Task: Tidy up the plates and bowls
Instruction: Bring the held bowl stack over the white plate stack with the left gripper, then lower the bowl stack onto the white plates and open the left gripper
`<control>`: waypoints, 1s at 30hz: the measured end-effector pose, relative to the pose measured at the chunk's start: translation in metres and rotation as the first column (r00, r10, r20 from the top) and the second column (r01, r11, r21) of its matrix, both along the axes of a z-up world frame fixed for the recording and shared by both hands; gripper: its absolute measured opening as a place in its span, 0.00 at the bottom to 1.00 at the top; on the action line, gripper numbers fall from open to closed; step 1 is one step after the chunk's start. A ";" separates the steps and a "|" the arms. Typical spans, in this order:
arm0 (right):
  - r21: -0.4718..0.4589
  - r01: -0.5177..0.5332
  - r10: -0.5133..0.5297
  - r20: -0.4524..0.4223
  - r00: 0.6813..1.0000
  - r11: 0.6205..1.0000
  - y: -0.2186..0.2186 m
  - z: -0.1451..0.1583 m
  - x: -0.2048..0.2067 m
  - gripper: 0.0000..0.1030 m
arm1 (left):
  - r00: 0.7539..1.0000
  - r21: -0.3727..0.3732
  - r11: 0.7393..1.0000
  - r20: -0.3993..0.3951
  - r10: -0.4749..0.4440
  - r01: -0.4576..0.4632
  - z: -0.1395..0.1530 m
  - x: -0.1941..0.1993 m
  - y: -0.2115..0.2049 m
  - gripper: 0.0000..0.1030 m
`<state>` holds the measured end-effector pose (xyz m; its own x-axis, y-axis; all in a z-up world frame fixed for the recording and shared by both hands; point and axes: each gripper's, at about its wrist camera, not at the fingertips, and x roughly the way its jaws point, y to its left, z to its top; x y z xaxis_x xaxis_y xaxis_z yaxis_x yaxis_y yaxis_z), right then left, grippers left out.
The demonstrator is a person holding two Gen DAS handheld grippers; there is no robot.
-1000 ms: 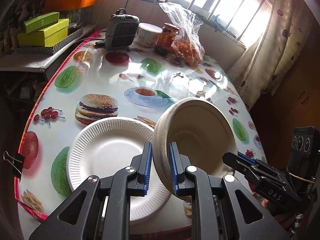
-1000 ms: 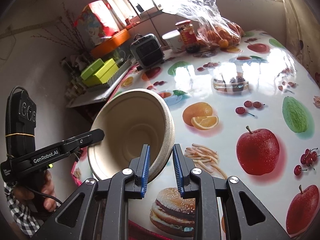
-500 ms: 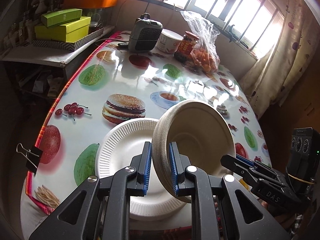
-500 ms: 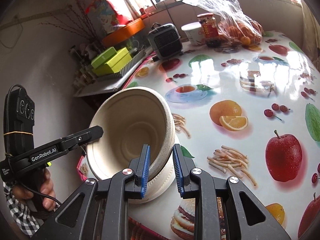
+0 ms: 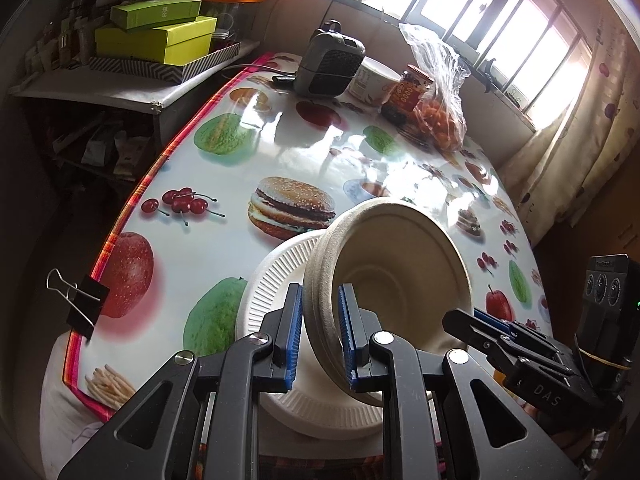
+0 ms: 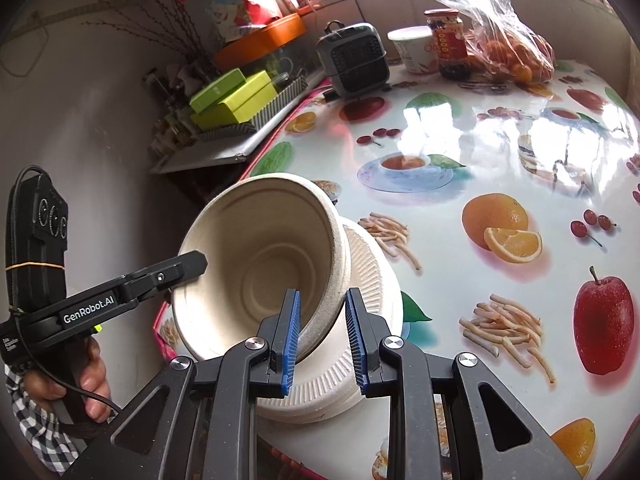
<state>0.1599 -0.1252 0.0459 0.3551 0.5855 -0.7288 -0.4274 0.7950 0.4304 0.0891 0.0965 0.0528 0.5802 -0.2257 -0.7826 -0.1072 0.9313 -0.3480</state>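
both grippers clamp bowl (image 5: 400, 276) rim | hand (image 6: 90, 380) seen only in right view

Both black plastic two-finger grippers, the left gripper (image 5: 319, 334) printed "GenRobot.AI" in white and the right gripper (image 6: 322, 340) printed "DAS", carry ribbed blue pads, silver pivot screws, triangular cut-outs and rubber-banded black handles, beside a black-and-white checked sleeve (image 6: 30, 420).
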 end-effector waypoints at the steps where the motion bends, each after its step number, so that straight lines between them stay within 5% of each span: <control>1: -0.003 -0.002 0.002 -0.003 1.000 1.000 0.001 -0.001 0.000 0.22 | 1.000 -0.003 1.000 -0.003 0.002 -0.002 -0.002 0.000 0.002 0.18; 30: -0.013 0.019 -0.019 -0.018 1.000 1.000 0.006 -0.007 0.001 0.24 | 1.000 -0.029 1.000 -0.022 -0.006 0.005 -0.019 0.003 0.008 0.19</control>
